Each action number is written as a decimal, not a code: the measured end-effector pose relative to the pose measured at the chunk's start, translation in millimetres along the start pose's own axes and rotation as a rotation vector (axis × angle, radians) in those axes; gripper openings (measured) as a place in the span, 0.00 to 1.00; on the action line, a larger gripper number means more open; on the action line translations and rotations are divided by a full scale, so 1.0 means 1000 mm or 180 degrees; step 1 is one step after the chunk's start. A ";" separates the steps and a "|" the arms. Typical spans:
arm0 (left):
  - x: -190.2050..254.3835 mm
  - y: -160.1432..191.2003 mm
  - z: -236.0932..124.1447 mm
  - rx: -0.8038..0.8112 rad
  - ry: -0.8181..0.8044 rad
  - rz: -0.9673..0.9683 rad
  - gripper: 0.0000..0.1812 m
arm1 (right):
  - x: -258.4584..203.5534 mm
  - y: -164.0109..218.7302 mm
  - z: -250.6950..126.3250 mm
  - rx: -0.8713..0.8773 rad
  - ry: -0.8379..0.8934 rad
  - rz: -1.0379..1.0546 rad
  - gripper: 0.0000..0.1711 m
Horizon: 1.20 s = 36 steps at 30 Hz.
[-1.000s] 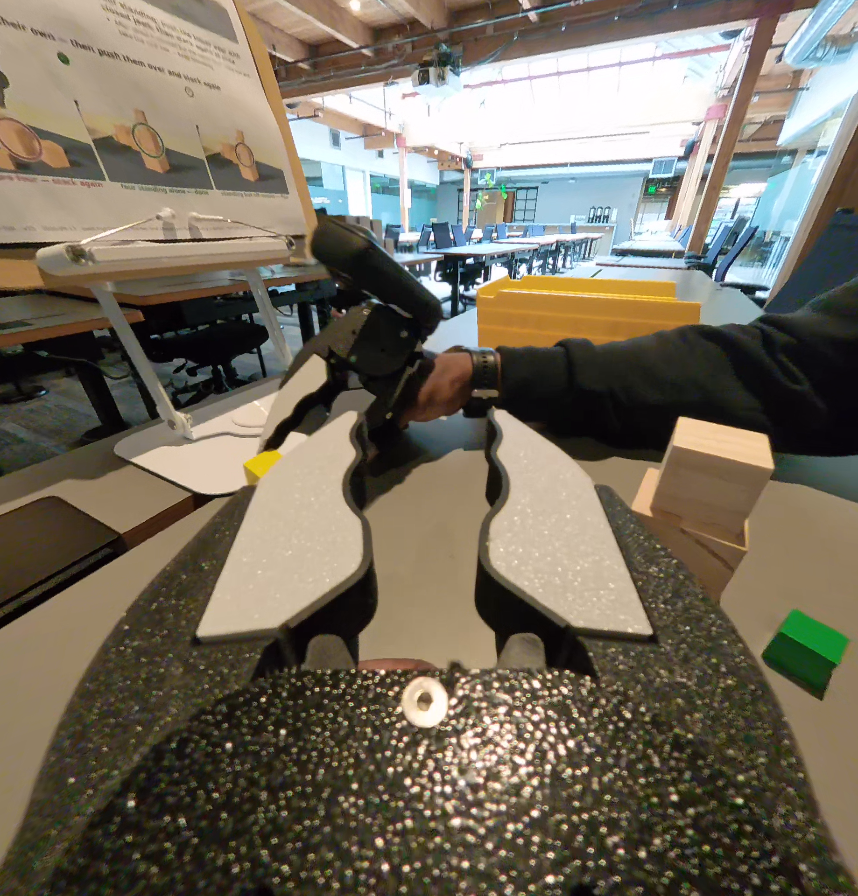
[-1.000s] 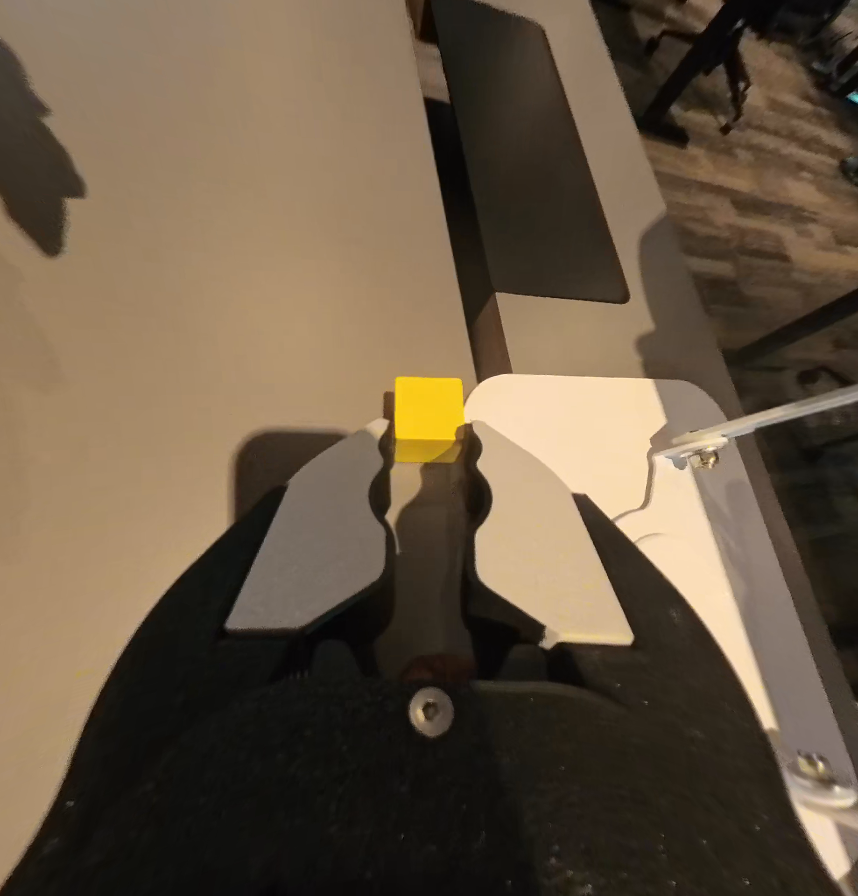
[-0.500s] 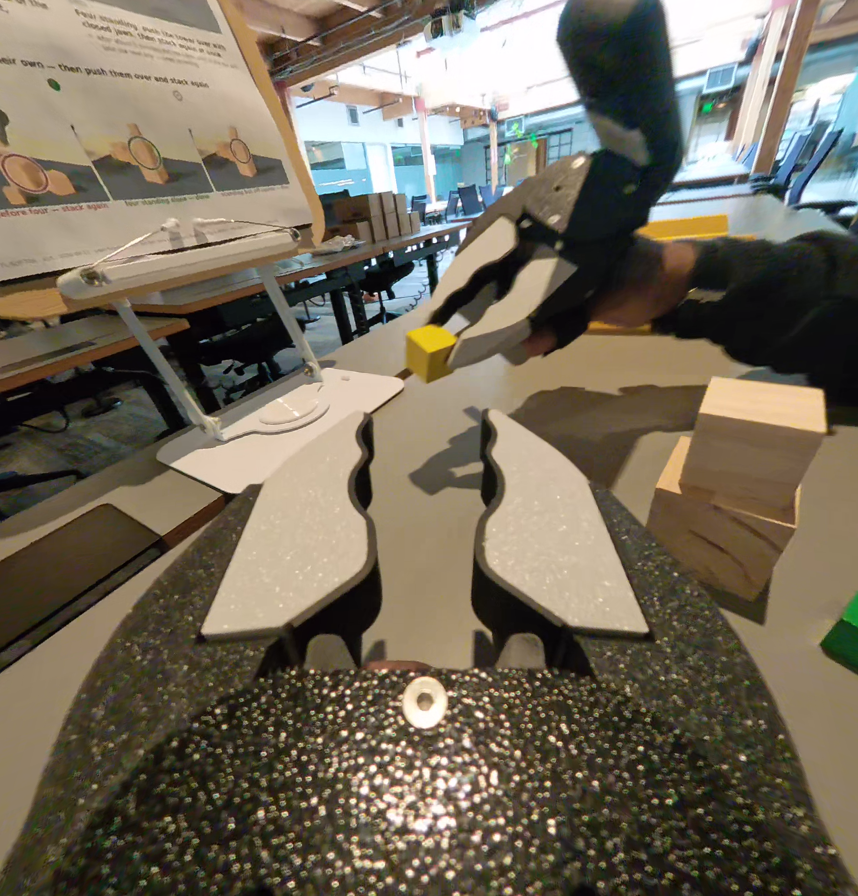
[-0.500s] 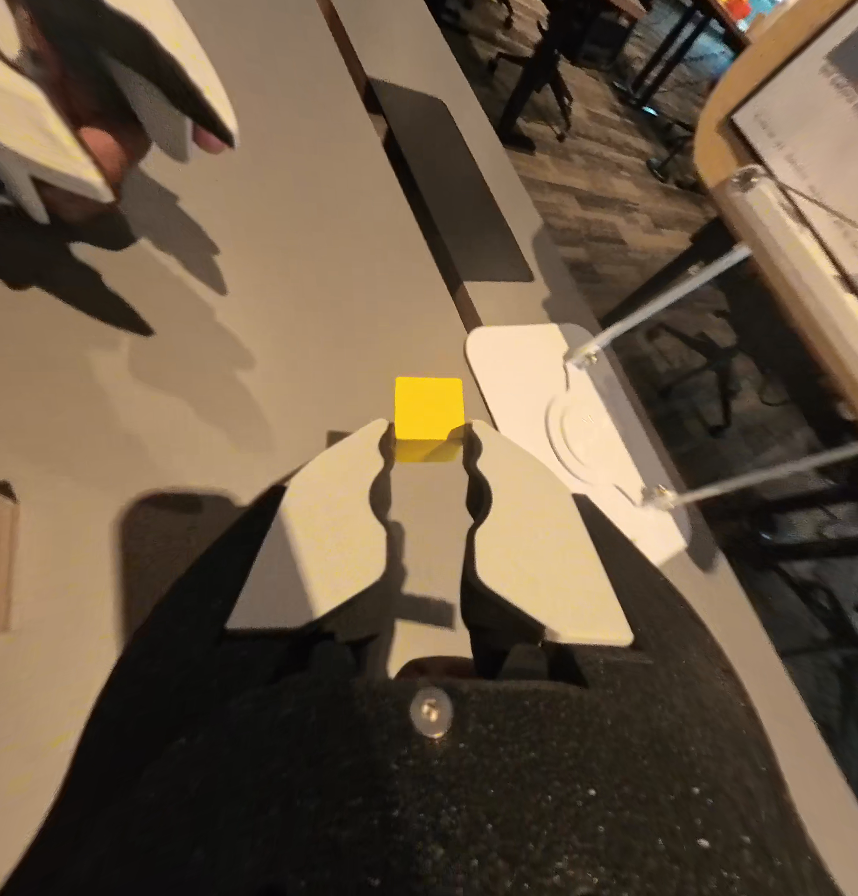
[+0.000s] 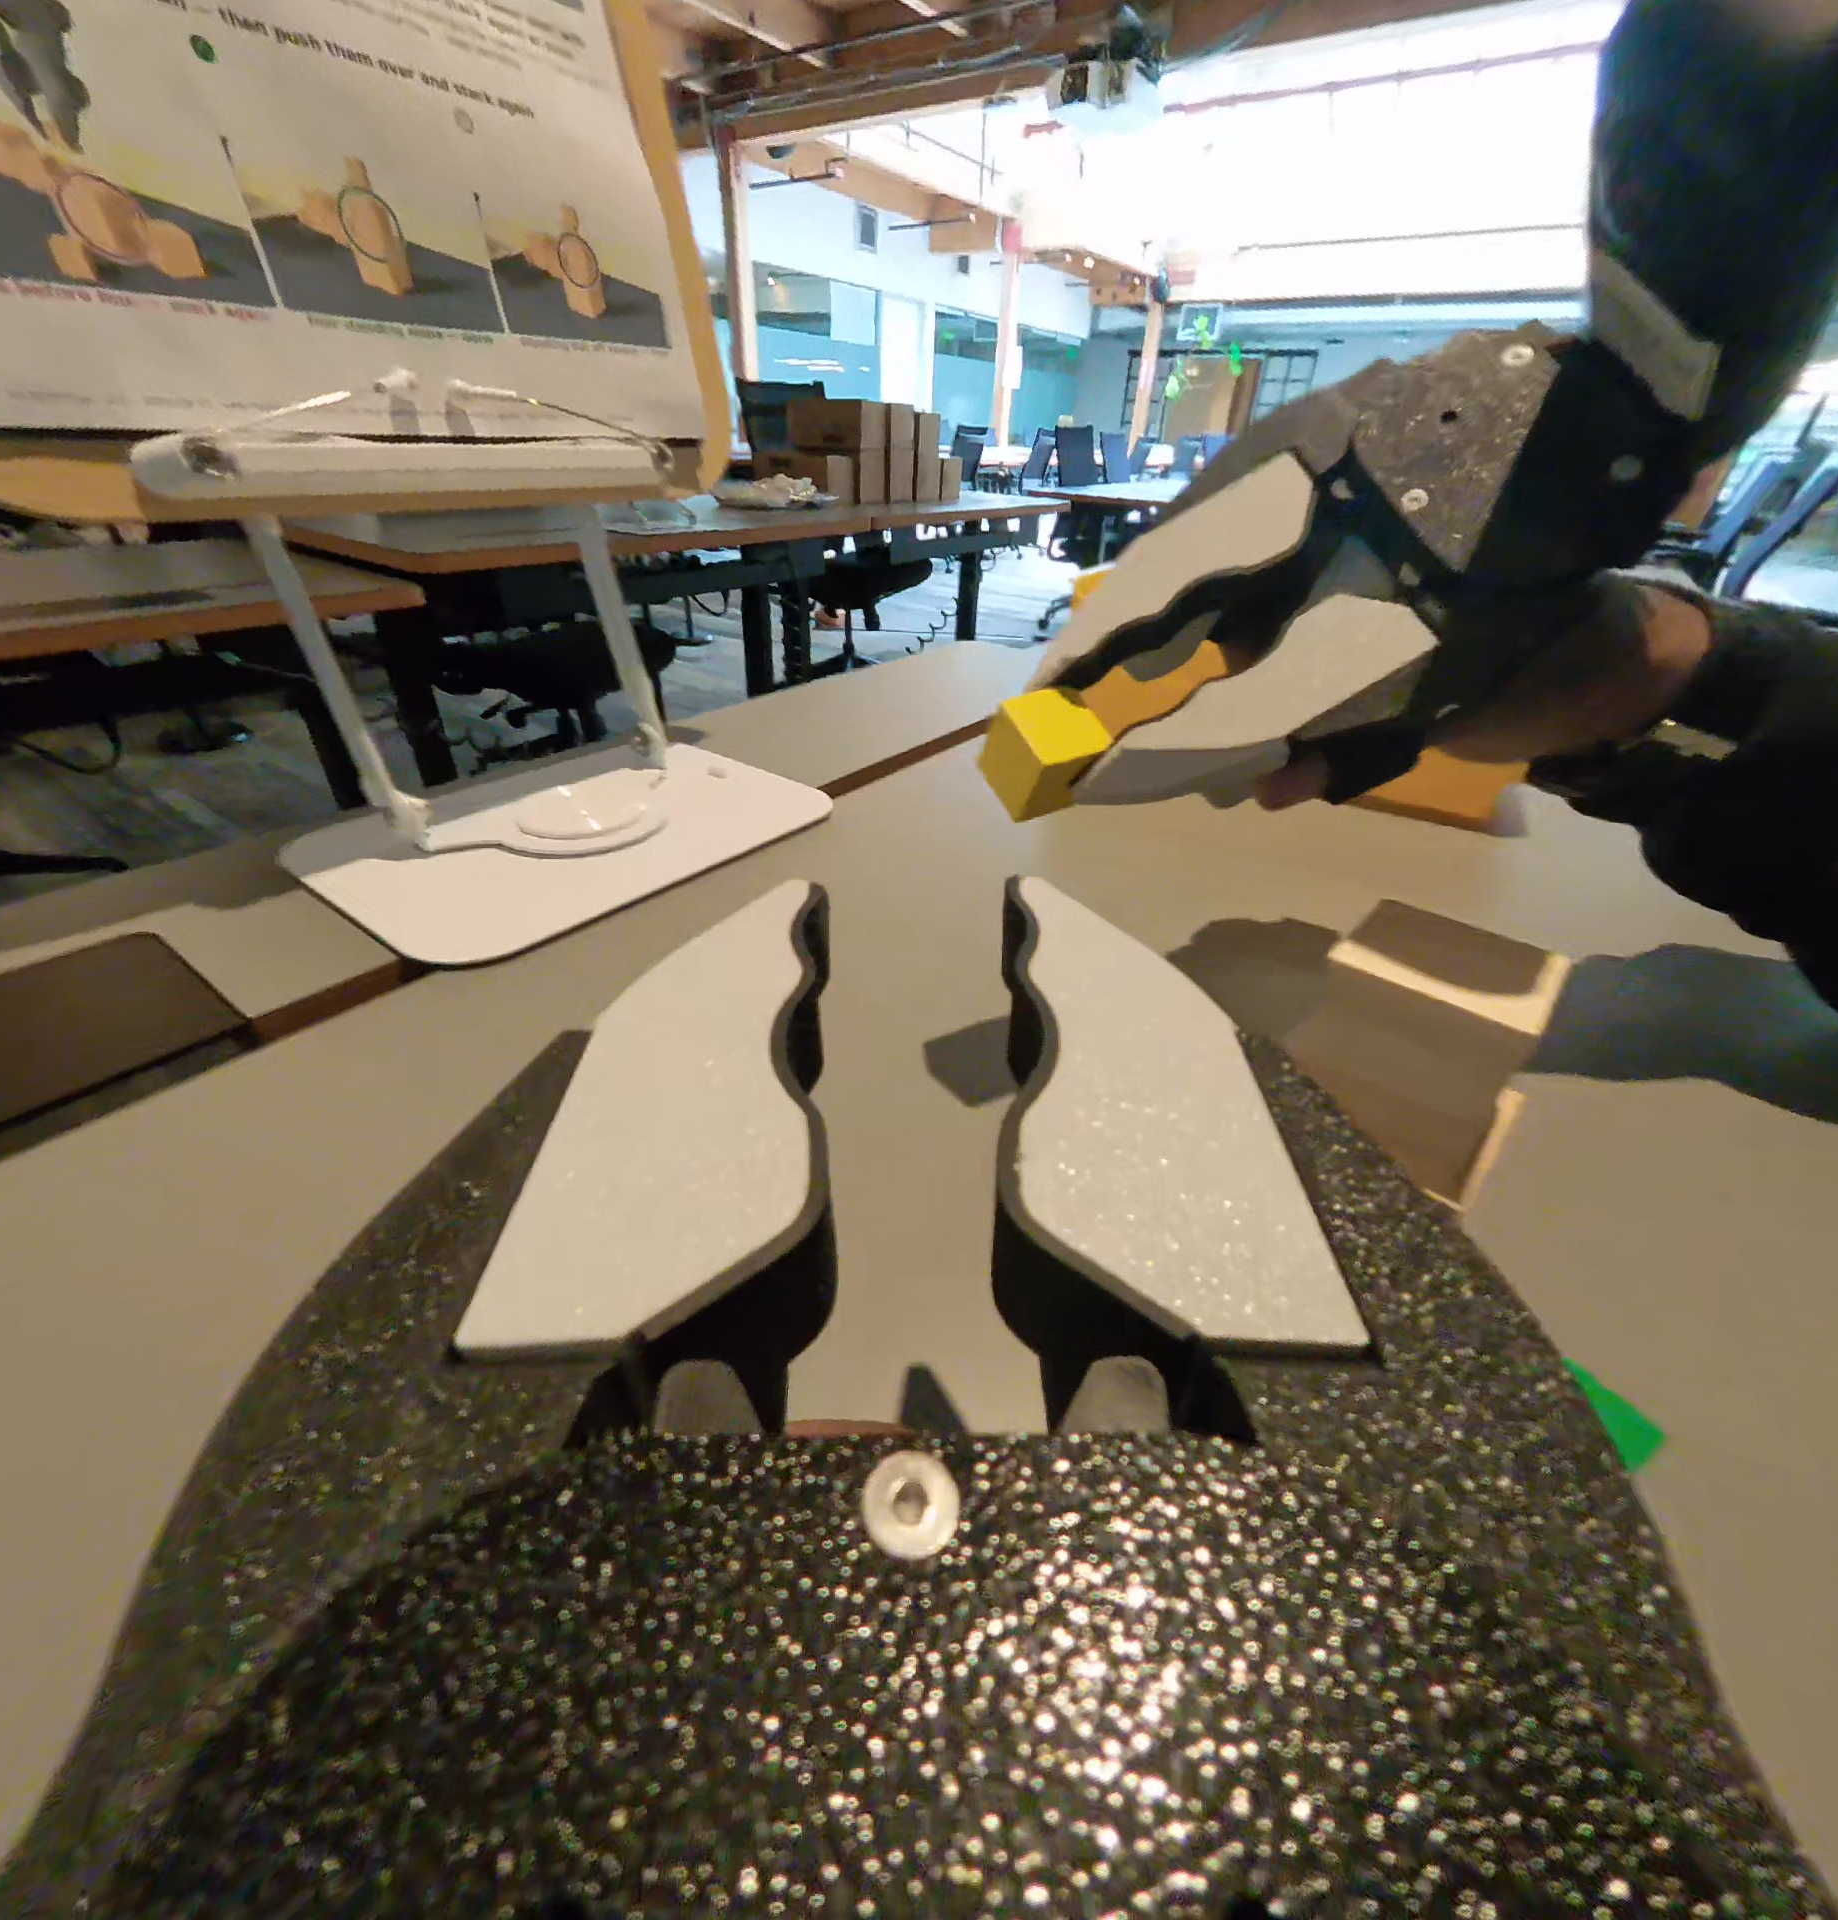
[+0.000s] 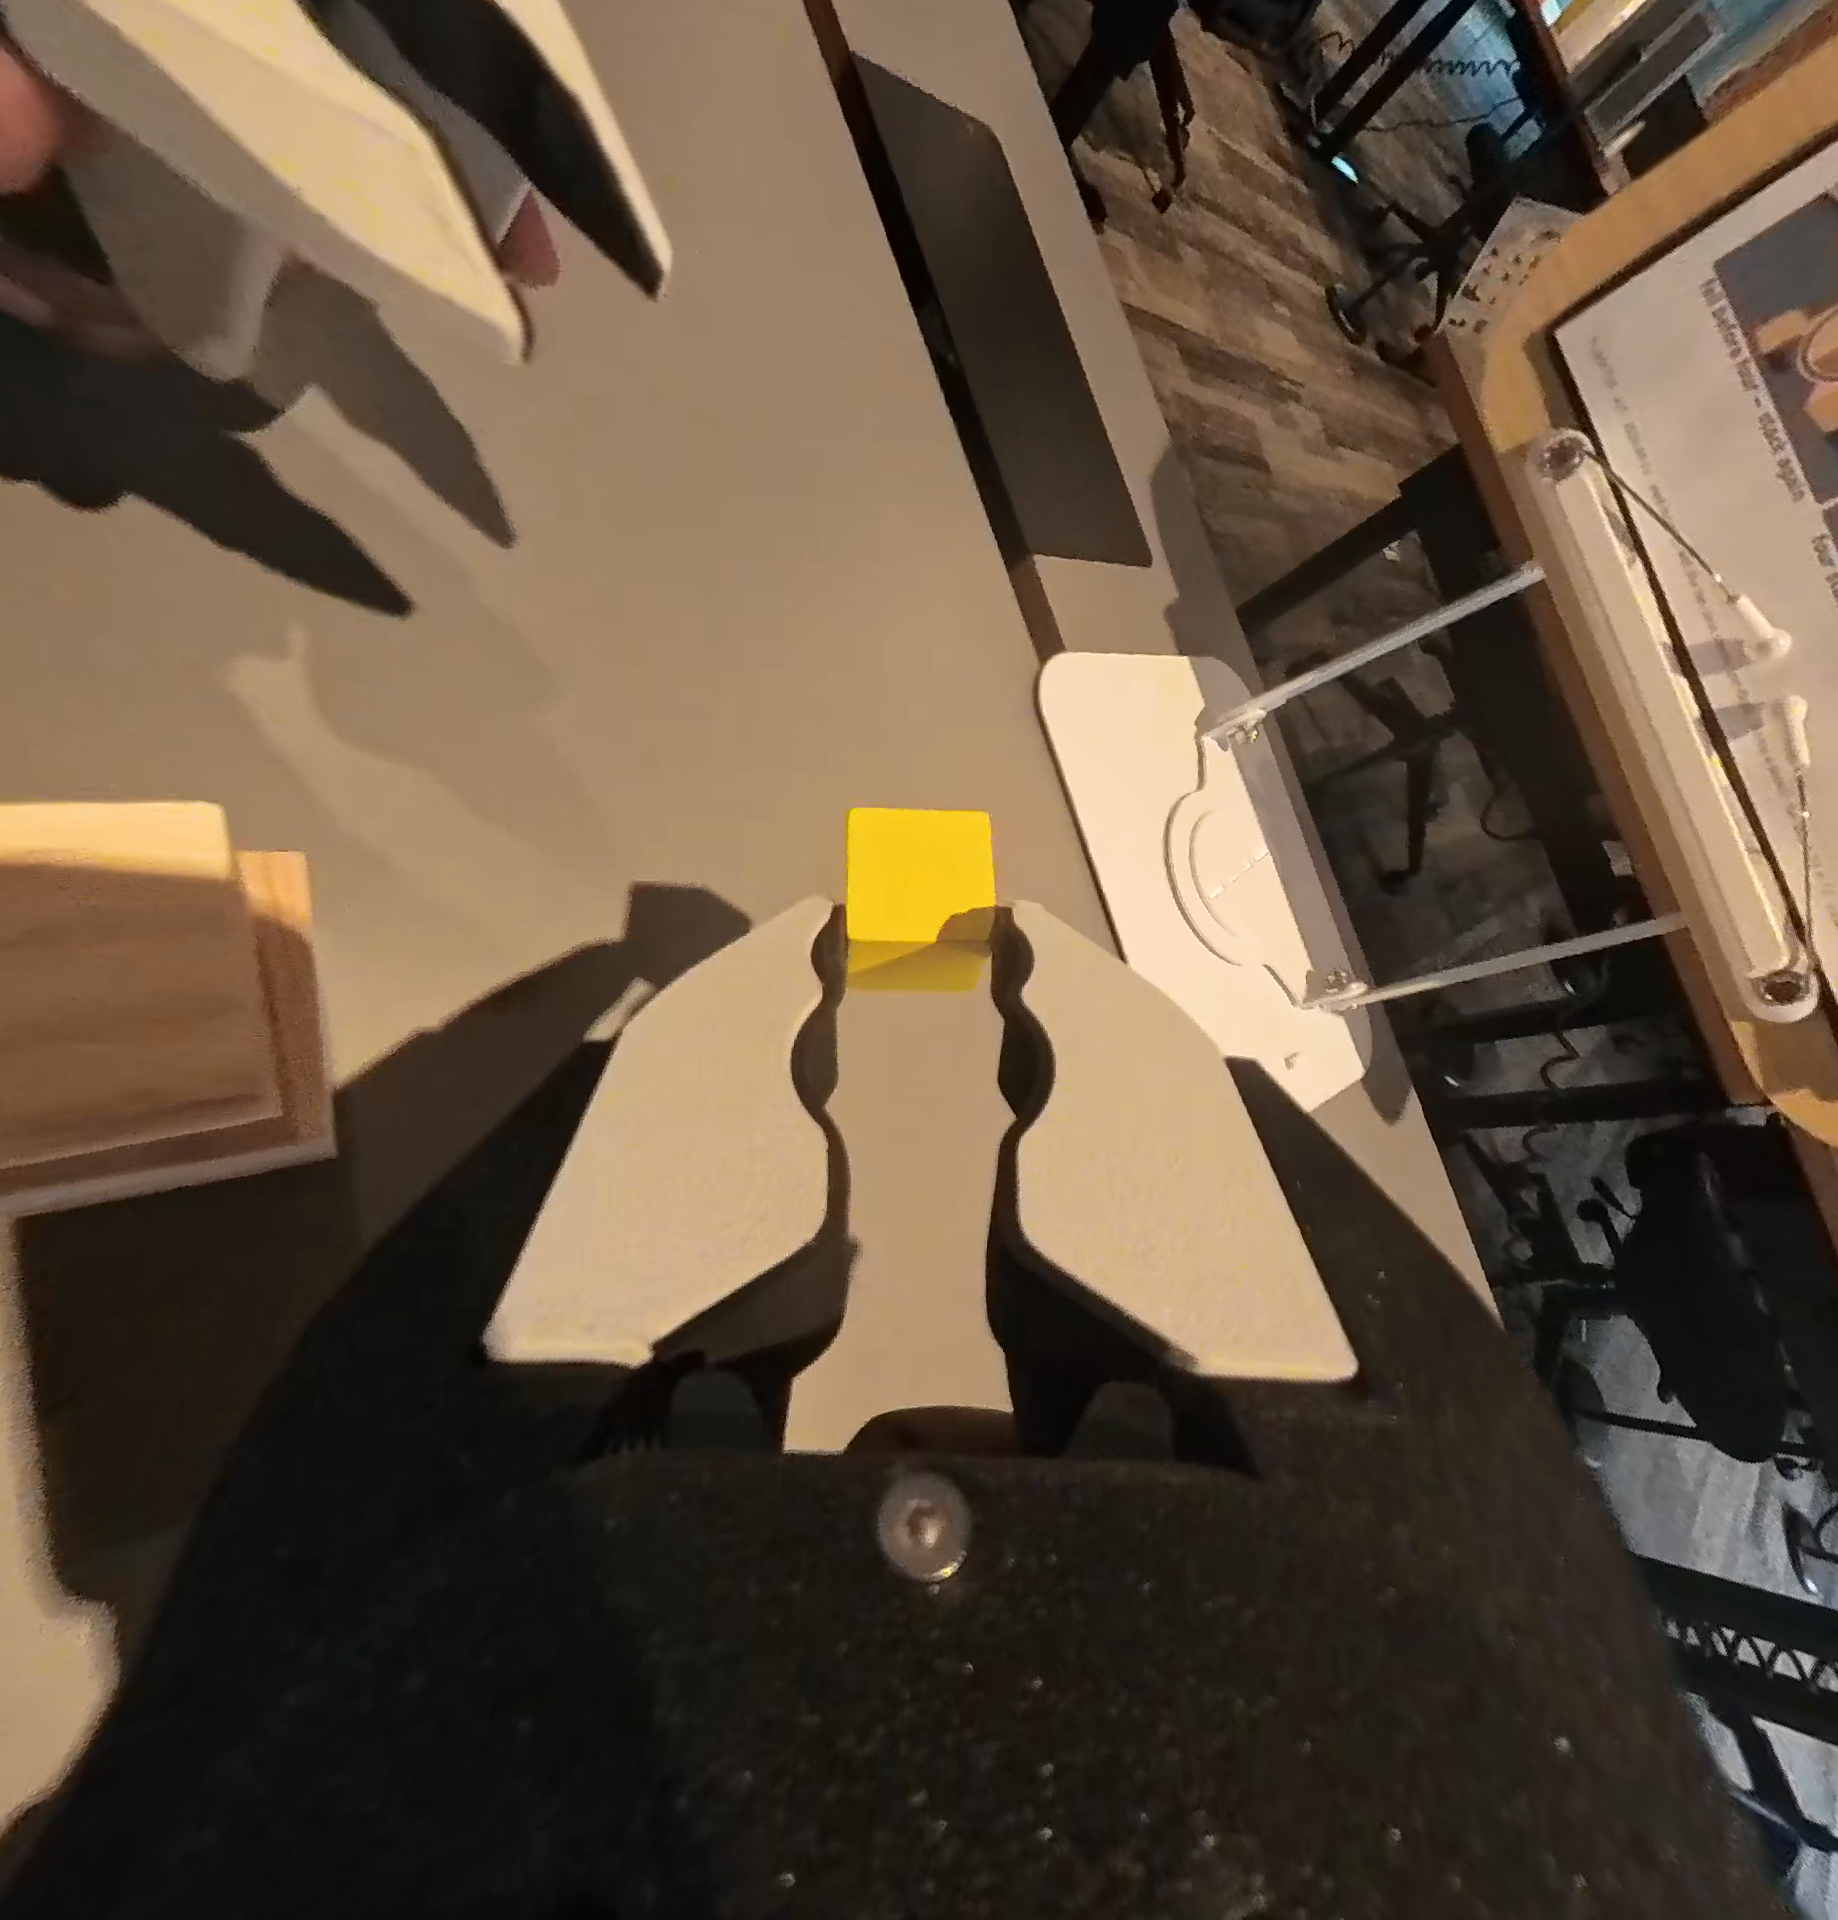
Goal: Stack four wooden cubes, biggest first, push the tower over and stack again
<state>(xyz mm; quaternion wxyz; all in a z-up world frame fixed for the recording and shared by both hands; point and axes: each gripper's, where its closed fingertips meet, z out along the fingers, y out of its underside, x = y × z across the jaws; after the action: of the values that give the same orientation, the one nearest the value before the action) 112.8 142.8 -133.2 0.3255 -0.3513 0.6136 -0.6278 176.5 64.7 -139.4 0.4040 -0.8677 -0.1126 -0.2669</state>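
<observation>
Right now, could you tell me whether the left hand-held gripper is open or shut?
Open: the left hand-held gripper holds nothing, with bare table showing between its fingers.

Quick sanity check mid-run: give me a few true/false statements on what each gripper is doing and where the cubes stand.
1. The right gripper is shut on the yellow cube. True.
2. The left gripper holds the green cube. False: it is open and empty; that cube lies on the table.
3. Two plain wooden cubes are already stacked. True.
4. The yellow cube rests on the table. False: it is held in the air.
5. The yellow cube sits on the stack. False: it is not there yet.
</observation>
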 end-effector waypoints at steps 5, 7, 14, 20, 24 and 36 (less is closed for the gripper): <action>0.025 0.011 0.006 -0.0255 0.0207 0.0182 0.17 | -0.003 0.000 -0.004 0.0024 -0.0077 -0.0039 0.16; 0.026 0.014 0.008 -0.0327 0.0249 0.0175 0.17 | -0.001 -0.001 -0.010 0.0064 -0.0122 0.0030 0.16; 0.024 0.011 0.006 -0.0261 0.0266 0.0098 0.17 | -0.023 -0.038 -0.054 0.0537 -0.0754 0.0631 0.16; 0.024 0.009 0.004 -0.0212 0.0276 0.0070 0.17 | -0.066 -0.041 -0.076 0.0434 -0.1129 0.0646 0.16; 0.026 0.012 0.006 -0.0268 0.0267 0.0148 0.17 | -0.082 -0.040 -0.071 0.0315 -0.1240 0.0700 0.16; 0.030 0.015 0.007 -0.0326 0.0285 0.0246 0.17 | -0.095 -0.033 -0.058 0.0283 -0.1352 0.0623 0.16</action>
<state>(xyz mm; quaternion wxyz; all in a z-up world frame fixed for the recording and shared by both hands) 102.3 113.2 -146.5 0.3033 -0.3151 0.6720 -0.5976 62.5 43.5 -140.1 0.4329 -0.8925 -0.1221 -0.0327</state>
